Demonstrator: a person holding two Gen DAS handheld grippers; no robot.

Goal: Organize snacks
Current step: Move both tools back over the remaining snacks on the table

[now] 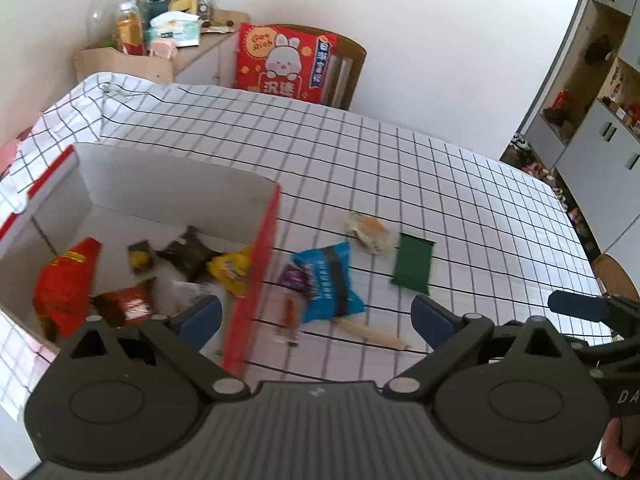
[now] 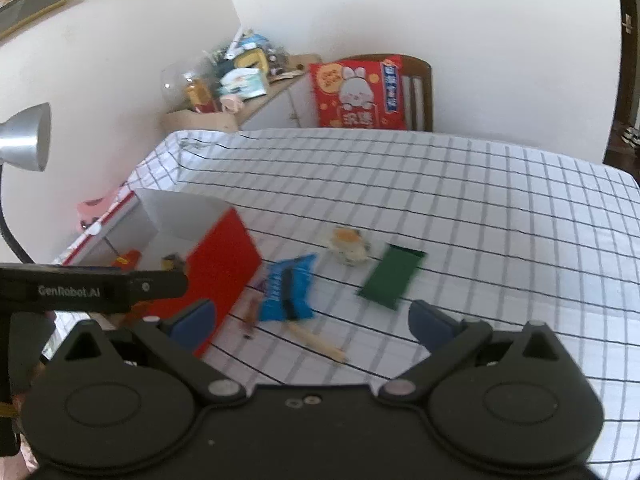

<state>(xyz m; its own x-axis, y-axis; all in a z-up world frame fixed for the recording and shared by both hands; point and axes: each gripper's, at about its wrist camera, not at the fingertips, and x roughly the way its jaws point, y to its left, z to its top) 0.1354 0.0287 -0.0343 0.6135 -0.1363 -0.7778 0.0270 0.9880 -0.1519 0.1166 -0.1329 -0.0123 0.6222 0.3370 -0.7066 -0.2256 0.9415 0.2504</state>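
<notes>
A red-and-white box (image 1: pixel 256 272) (image 2: pixel 224 268) stands open on the checked table and holds several snack packets, among them a red one (image 1: pixel 64 284) and a yellow one (image 1: pixel 232 268). Right of the box lie a blue packet (image 1: pixel 328 284) (image 2: pixel 288 288), a green packet (image 1: pixel 414 264) (image 2: pixel 392 276), a pale round snack (image 1: pixel 370 234) (image 2: pixel 350 246), a small purple packet (image 1: pixel 294 278), a thin reddish stick (image 1: pixel 290 316) and a tan stick (image 1: pixel 370 332) (image 2: pixel 316 340). My left gripper (image 1: pixel 316 320) is open and empty above the box's red wall. My right gripper (image 2: pixel 312 320) is open and empty above the blue packet.
A chair with a red rabbit-print bag (image 1: pixel 284 62) (image 2: pixel 358 96) stands behind the table. A cluttered side cabinet (image 1: pixel 160 36) is at the back left. A silver lamp (image 2: pixel 28 138) is at the left. Cupboards (image 1: pixel 604 120) line the right.
</notes>
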